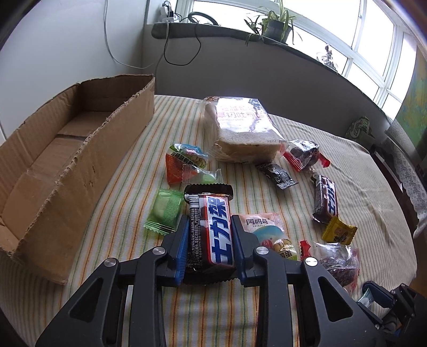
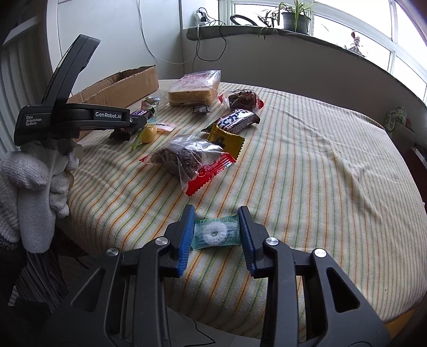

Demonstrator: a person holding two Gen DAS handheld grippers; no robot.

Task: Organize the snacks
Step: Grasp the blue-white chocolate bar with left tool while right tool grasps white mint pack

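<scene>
While the left gripper [image 1: 209, 237] clamps the chocolate bar [image 1: 210, 229] mid-length at centre frame, the bar looks light, firm, its wrapper slick. Empty cardboard box [image 1: 66, 165] at left on striped cloth [image 1: 360, 202].

Right view: right gripper [image 2: 216, 232], narrow, flanks a small mint candy [image 2: 216, 231] at lower centre; contact unclear. Light, crinkly. Windowsill plant [image 2: 293, 13] upper right.

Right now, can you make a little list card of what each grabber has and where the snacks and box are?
left gripper: shut on chocolate bar
right gripper: fingers either side of mint candy, contact unclear
box: cardboard, open, looks empty, left of the snacks
bread: bagged, at far side of table
table: striped cloth, snacks scattered loose
</scene>
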